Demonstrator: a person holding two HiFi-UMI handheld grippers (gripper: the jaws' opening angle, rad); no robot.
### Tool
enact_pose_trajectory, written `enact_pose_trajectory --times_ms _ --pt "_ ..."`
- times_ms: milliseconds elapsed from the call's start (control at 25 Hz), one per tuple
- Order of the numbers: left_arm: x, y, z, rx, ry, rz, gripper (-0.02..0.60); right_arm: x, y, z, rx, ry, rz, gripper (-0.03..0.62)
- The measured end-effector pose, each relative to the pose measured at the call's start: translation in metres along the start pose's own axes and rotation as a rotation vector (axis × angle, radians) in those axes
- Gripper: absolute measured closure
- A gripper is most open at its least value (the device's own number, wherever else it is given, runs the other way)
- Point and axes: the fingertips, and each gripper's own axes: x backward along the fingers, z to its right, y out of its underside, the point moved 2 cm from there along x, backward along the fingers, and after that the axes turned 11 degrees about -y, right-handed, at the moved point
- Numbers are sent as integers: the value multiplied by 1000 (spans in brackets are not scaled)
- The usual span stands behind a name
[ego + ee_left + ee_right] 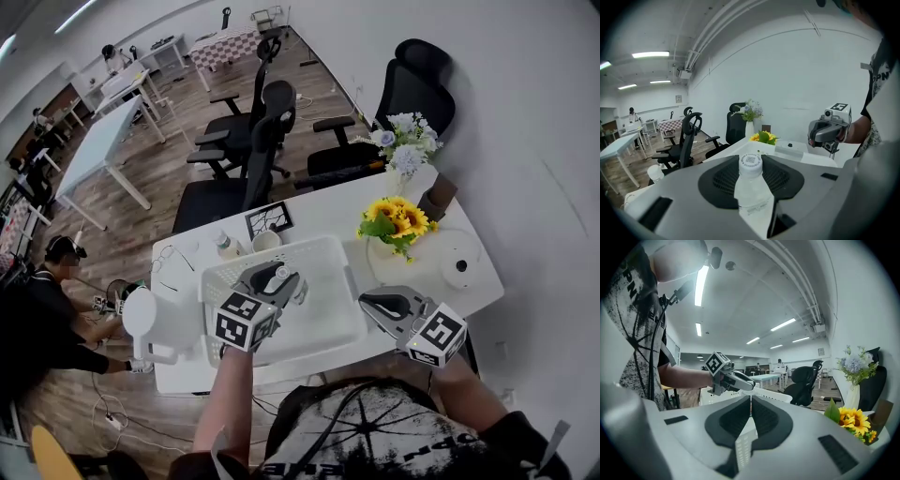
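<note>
– Two grippers over the white table [314, 208]. The left gripper [279, 276] is above the white basket [330, 255], clamped on a clear water bottle [751, 182].
– Bottle orientation?
– Long axis runs along the jaws, white cap [750, 161] pointing away from the camera, roughly toward the sunflowers [401, 218]. Lower body is cut off by the gripper housing; label unreadable.
– And the right gripper [750, 414]?
– Jaws pressed together, nothing in them, just right of the basket.
</note>
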Motion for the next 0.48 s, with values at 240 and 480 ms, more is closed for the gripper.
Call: enact_pose_trajectory --times_ms 240,480 --pt "5 -19 -3 32 -8 59 428 5 1 1 -8 30 6 569" --pt "15 -48 -7 51 8 128 428 9 5 3 -27 69 15 569"
